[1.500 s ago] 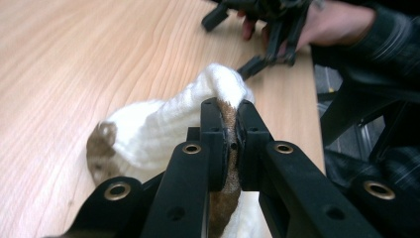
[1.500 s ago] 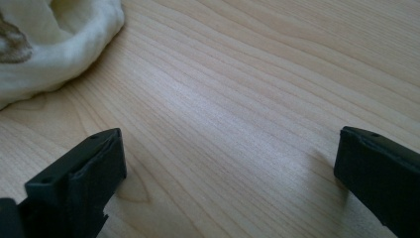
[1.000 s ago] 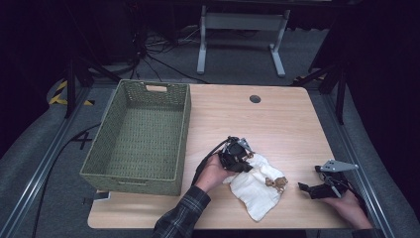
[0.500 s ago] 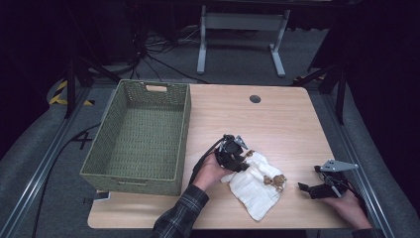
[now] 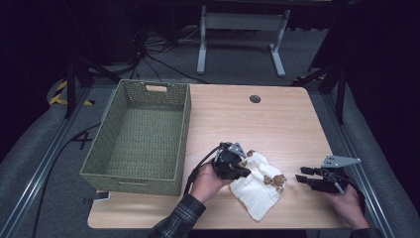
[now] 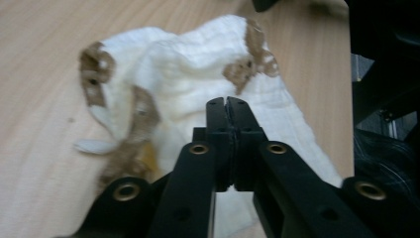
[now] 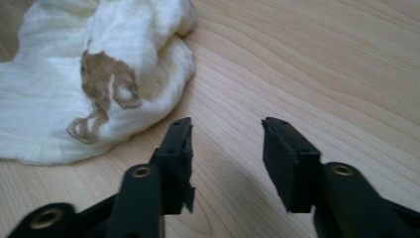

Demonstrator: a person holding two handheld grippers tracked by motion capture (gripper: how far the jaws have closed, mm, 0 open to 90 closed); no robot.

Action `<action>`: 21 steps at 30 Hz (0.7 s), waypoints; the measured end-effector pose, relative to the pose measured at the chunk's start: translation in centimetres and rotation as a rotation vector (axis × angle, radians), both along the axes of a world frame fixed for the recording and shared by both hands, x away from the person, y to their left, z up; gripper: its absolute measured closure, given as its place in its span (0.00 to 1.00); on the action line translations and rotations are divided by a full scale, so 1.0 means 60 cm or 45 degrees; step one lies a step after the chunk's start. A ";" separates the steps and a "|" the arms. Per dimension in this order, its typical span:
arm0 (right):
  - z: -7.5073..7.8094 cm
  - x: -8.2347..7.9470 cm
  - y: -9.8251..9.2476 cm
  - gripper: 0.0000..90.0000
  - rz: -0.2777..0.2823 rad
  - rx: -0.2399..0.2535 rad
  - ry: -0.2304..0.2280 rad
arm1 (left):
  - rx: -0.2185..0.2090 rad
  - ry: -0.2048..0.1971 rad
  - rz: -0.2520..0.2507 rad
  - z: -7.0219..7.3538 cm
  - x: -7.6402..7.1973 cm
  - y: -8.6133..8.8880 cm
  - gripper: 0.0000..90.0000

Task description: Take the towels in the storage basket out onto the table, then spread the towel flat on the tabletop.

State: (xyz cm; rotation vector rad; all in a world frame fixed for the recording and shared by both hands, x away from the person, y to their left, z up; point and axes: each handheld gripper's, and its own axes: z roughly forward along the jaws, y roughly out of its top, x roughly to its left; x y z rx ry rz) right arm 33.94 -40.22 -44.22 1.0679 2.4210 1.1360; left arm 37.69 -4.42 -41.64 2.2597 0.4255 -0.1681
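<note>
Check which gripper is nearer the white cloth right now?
Left. The left gripper sits over the white cloth's near-left edge, jaws together. The right gripper rests on the table to the cloth's right, apart from it, jaws parted with nothing between them.

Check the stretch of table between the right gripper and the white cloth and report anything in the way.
Nothing visible blocks it. The right gripper has its jaws apart with nothing between them, just closed partway, and bare table runs to the cloth edge.

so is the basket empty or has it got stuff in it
Empty: the high view shows the green basket with a bare woven floor.
</note>
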 end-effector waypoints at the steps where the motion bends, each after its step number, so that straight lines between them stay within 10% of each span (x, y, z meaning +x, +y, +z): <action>1: 0.001 0.001 0.005 0.73 0.020 0.008 0.005 | 0.003 -0.002 -0.011 -0.004 -0.006 -0.004 1.00; 9: 0.003 0.009 0.029 0.98 0.126 0.074 0.050 | 0.051 0.051 -0.087 -0.044 -0.050 -0.033 1.00; 21: -0.004 0.017 0.075 1.00 0.279 0.055 0.100 | 0.196 -0.019 -0.037 -0.067 -0.049 -0.035 1.00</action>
